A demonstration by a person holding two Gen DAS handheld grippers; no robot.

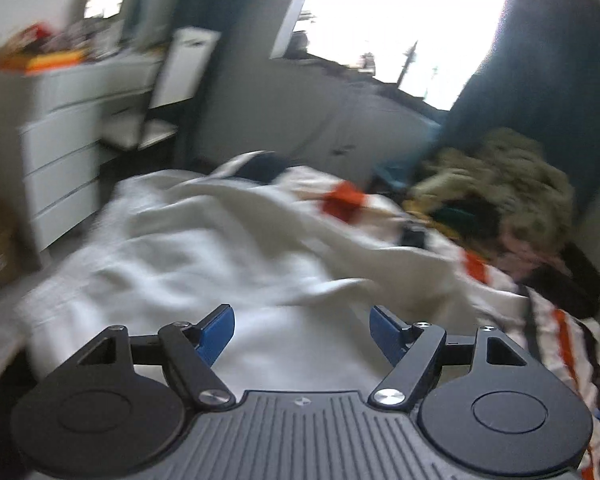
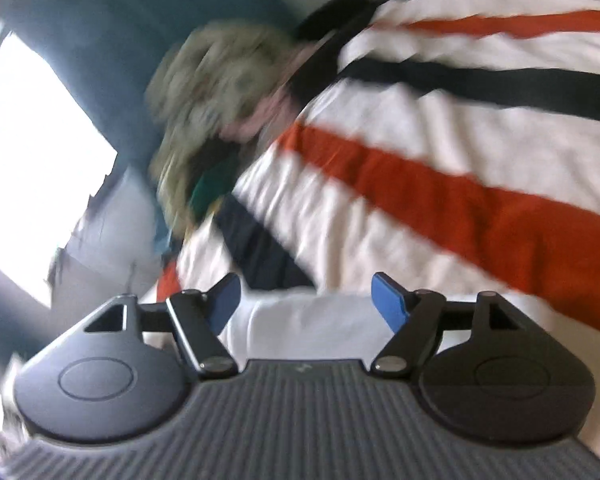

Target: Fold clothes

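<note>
A white garment [image 1: 204, 248] lies crumpled over a bed whose cover [image 1: 560, 332] is white with orange and dark stripes. My left gripper [image 1: 302, 320] hovers over the near part of the white cloth, its blue pads wide apart with nothing between them. In the right wrist view, my right gripper [image 2: 305, 296] stands open above a white cloth edge [image 2: 300, 328], and the striped cover [image 2: 440, 168] fills the right side. No cloth is pinched in either gripper. Both views are blurred.
A heap of other clothes [image 1: 496, 184], olive and green, sits at the bed's far right and shows again as the clothes heap [image 2: 216, 92]. A white drawer unit [image 1: 64, 168] and a chair [image 1: 168, 92] stand to the left. A bright window [image 1: 400, 20] is behind.
</note>
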